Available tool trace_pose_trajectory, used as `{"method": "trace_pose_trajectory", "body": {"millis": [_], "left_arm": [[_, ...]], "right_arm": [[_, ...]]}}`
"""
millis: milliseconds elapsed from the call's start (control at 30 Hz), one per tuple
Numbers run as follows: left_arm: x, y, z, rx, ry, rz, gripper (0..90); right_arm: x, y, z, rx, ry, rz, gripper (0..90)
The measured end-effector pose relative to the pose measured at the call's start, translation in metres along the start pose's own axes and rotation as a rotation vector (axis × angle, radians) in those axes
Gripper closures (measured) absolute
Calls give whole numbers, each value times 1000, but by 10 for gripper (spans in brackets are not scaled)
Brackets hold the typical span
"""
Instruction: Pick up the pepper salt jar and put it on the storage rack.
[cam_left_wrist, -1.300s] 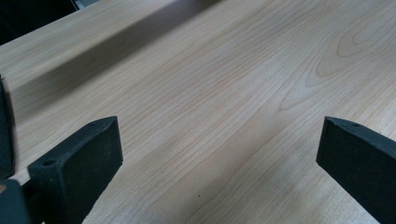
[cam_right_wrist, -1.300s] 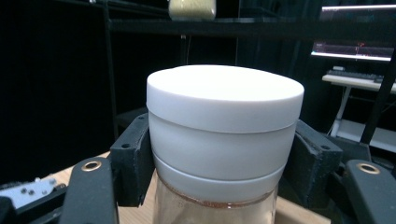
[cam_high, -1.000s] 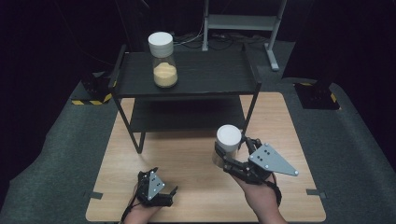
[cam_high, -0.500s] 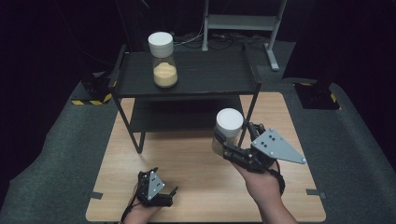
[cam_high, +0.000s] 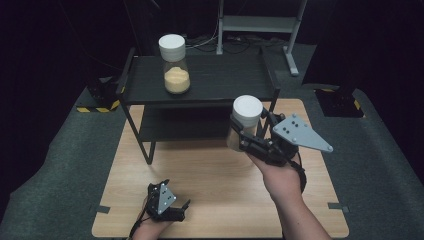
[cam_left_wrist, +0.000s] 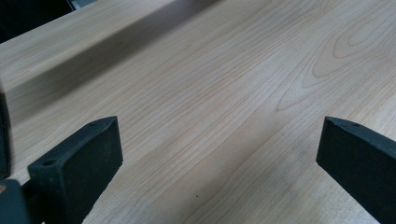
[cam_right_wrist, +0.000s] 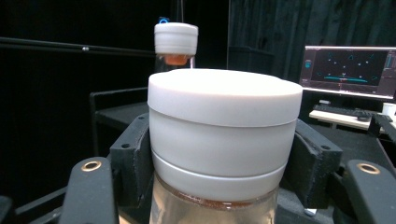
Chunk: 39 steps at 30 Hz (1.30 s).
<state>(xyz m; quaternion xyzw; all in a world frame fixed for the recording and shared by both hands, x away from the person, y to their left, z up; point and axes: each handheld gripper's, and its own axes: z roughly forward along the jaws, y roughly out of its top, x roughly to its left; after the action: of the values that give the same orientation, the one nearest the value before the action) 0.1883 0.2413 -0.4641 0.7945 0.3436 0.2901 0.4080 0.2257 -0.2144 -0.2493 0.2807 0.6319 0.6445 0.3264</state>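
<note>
Black two-tier shelf (cam_high: 220, 80) at table's far edge. Second white-lidded jar (cam_high: 174, 70), orange powder inside, stands on its top left. Monitor (cam_right_wrist: 348, 72) and keyboard (cam_right_wrist: 343, 112) far right.

A black two-tier shelf (cam_high: 220, 80) stands on the wooden table (cam_high: 215, 175), bearing a white-capped jar (cam_high: 175, 70).

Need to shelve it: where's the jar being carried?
Right of centre in the high view, the jar sits clamped in the right tongs, above the table, before the shelf.
</note>
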Motion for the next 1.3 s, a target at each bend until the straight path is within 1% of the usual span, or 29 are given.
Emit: {"method": "trace_pose_trajectory", "body": {"millis": [167, 233, 267, 400, 467, 667, 733, 767, 900, 933, 967, 1067, 1100, 1133, 1200, 1233, 1267, 1300], "left_arm": [[1, 0, 0, -2, -3, 1, 7], [1, 0, 0, -3, -3, -2, 6], [1, -1, 0, -3, -3, -2, 6], [1, -1, 0, -5, -4, -3, 7], [1, -1, 0, -6, -5, -4, 7], [3, -1, -1, -6, -11, -5, 7], [3, -2, -1, -8, -11, -7, 6], [3, -2, -1, -9, -11, -8, 7], [3, -2, -1, -8, -11, -6, 7], [2, -2, -1, -9, -11, -4, 6], [2, -2, -1, -9, -11, -3, 6], [3, -2, -1, -10, -12, -3, 6], [3, -2, -1, -11, -13, -4, 6], [3, -2, -1, -11, -13, -4, 6], [3, -2, -1, -13, -14, -5, 6], [4, -3, -1, -15, -16, -6, 7], [4, -3, -1, -15, -16, -6, 6], [4, -3, -1, -15, -16, -6, 6]], "right_arm": [[-3, 9, 10, -4, -22, 4, 336], [-4, 11, 12, -6, -26, 0, 336], [-4, 14, 16, -7, -36, -2, 336], [-6, 18, 22, -5, -43, -6, 336], [-7, 22, 27, -5, -55, -16, 335], [-13, 29, 42, -9, -71, -7, 335], [-14, 29, 44, -10, -74, -8, 335], [-15, 31, 49, -11, -76, -8, 335], [-18, 34, 56, -10, -79, -6, 335], [-19, 35, 61, -9, -83, -5, 335], [-19, 35, 61, -9, -83, -5, 335], [-21, 37, 68, -13, -94, -8, 335], [-22, 39, 72, -14, -101, -6, 335], [-22, 39, 72, -14, -101, -6, 335], [-24, 40, 77, -14, -104, 0, 335], [-26, 40, 82, -16, -105, -1, 335], [-26, 40, 82, -16, -105, -1, 335], [-26, 41, 85, -13, -111, -4, 335]]}}
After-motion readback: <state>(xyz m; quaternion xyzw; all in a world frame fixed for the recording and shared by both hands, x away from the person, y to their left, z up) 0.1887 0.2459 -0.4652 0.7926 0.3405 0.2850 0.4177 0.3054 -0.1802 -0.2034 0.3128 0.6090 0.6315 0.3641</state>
